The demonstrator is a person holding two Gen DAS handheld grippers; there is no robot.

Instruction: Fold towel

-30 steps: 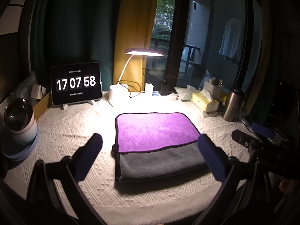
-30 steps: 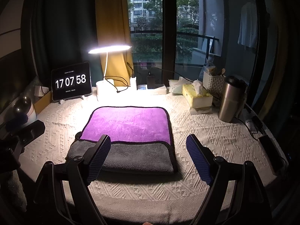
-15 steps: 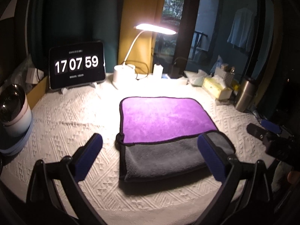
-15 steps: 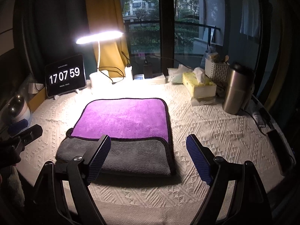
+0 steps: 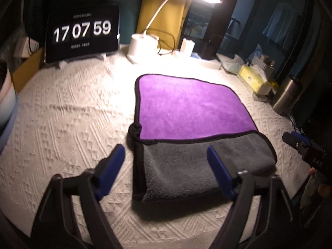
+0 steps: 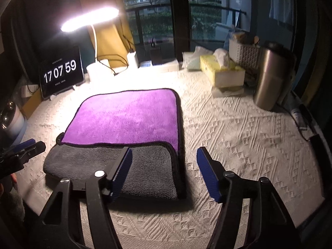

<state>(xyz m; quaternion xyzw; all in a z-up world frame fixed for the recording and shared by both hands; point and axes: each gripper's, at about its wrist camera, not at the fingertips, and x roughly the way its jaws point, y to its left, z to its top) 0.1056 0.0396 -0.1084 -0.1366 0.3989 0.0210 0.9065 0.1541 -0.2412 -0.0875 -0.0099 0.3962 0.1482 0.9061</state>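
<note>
A towel (image 5: 191, 112), purple on one side and grey on the other, lies on the white textured tablecloth (image 5: 72, 114). Its near edge is folded over, showing a grey band (image 5: 197, 166). My left gripper (image 5: 168, 170) is open, hovering over the towel's near left corner. My right gripper (image 6: 164, 172) is open over the towel's near right corner (image 6: 174, 166). The towel also shows in the right wrist view (image 6: 128, 118). Neither gripper holds anything.
A tablet clock (image 5: 83, 32) and a lit desk lamp (image 5: 143, 45) stand at the back. A yellow tissue box (image 6: 222, 72), a white basket (image 6: 244, 54) and a steel tumbler (image 6: 269, 78) stand at the right. A round container (image 6: 12, 120) is at the left.
Both grippers have moved forward and down toward the towel's near corners. Their jaws have narrowed somewhat but stay open.
</note>
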